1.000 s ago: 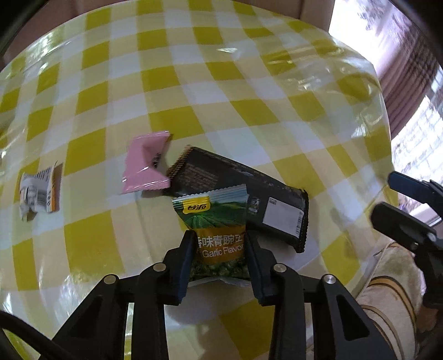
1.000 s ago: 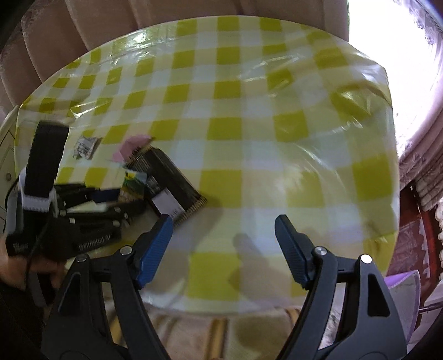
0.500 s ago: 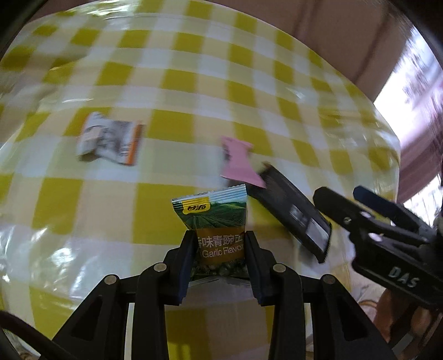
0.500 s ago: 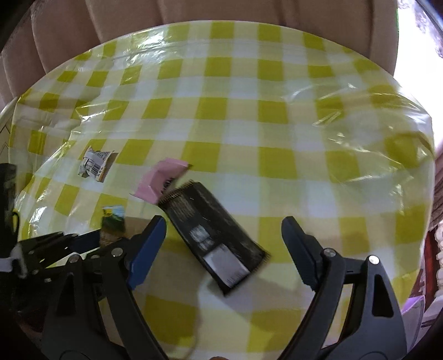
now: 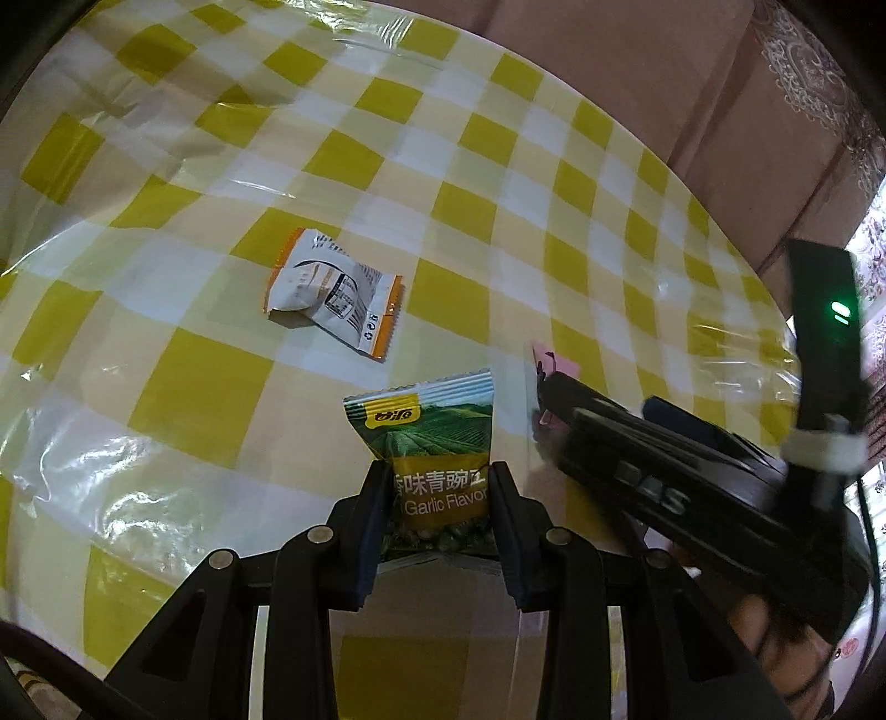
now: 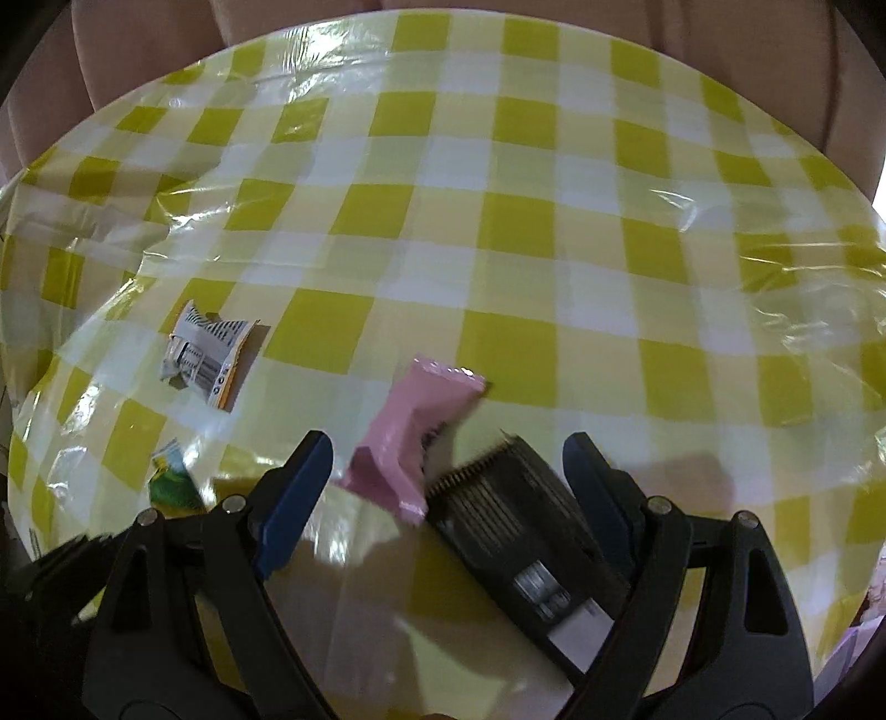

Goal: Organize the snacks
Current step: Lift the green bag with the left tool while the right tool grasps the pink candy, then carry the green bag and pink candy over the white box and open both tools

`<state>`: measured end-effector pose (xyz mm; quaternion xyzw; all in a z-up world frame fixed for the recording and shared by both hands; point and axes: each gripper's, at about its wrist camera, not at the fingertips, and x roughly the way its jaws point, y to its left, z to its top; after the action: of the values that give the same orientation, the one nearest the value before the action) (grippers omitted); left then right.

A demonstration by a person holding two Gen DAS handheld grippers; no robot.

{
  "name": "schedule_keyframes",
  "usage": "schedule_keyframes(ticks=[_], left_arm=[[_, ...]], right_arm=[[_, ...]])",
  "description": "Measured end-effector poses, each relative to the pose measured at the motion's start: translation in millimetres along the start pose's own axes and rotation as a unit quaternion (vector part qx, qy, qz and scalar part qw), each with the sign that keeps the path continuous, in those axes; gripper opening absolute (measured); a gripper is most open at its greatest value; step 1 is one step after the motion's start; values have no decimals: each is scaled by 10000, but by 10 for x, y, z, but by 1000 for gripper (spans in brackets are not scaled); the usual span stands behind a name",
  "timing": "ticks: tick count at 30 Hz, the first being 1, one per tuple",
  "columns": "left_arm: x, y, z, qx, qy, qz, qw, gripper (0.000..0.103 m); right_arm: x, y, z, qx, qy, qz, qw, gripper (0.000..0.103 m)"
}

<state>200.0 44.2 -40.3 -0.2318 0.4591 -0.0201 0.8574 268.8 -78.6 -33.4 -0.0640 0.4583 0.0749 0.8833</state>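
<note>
Since a second ago the right gripper (image 6: 446, 476) has swung in over the black packet (image 6: 518, 531), jaws having just widened and spread around it. The left gripper (image 5: 436, 495) pinches an upright green garlic-flavour pea packet (image 5: 429, 437) above the counter (image 5: 498, 166).

A home dining or living room: a round table (image 6: 554, 232) covered in a yellow-and-white checked cloth under clear plastic, pink padded upholstery (image 6: 138, 50) behind it, and a lace-patterned curtain (image 5: 803, 61) at the right edge.
</note>
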Motion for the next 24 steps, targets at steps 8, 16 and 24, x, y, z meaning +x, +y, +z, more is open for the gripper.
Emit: schedule_keyframes(ticks=[8,16,24], left_arm=[[-12,-1,-5,-9,-50,-33,10000,36],[-19,14,-10,-28,-79,-64,9999,36],[-45,11,1,-25,-150,-87,9998,36]], right_arm=[[330,39,43,-138,317,-109,9993,72],[316,52,26,-169,133,162,9996,40],[238,21,15,-58,-65,214,9997,36]])
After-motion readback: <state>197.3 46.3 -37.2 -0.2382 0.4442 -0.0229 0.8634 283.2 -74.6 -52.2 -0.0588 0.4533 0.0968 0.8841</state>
